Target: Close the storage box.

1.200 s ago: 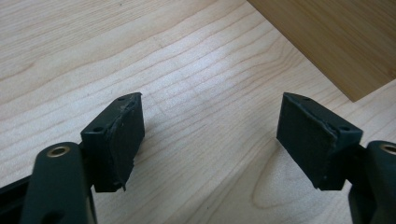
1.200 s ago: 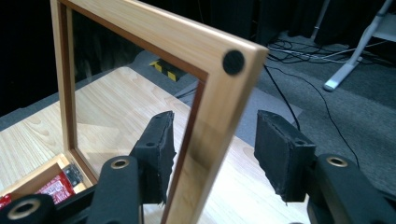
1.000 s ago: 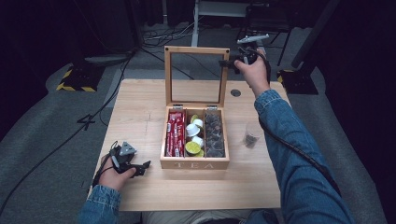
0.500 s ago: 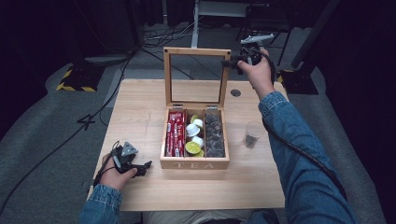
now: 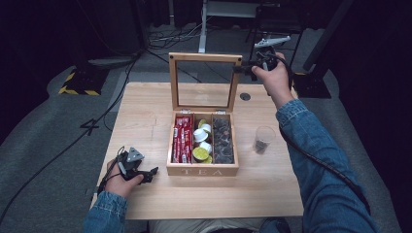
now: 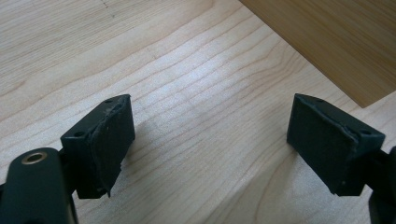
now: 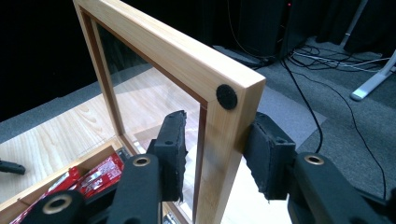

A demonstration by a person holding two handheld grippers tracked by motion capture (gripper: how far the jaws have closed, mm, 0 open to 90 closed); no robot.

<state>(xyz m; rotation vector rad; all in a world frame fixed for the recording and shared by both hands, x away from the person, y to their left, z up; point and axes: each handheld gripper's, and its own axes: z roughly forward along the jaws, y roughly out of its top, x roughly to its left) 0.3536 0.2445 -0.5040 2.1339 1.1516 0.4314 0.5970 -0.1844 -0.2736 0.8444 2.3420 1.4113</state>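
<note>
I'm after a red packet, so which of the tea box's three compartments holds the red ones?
The left compartment of the tea box, on the left gripper's side. The middle one holds white and green cups, the right one dark pieces.

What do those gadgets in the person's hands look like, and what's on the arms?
Both grippers are black. The left gripper carries a grey three-cornered plate and has two flat padded jaws. The right gripper trails a black cable. Both sleeves are blue denim.
</note>
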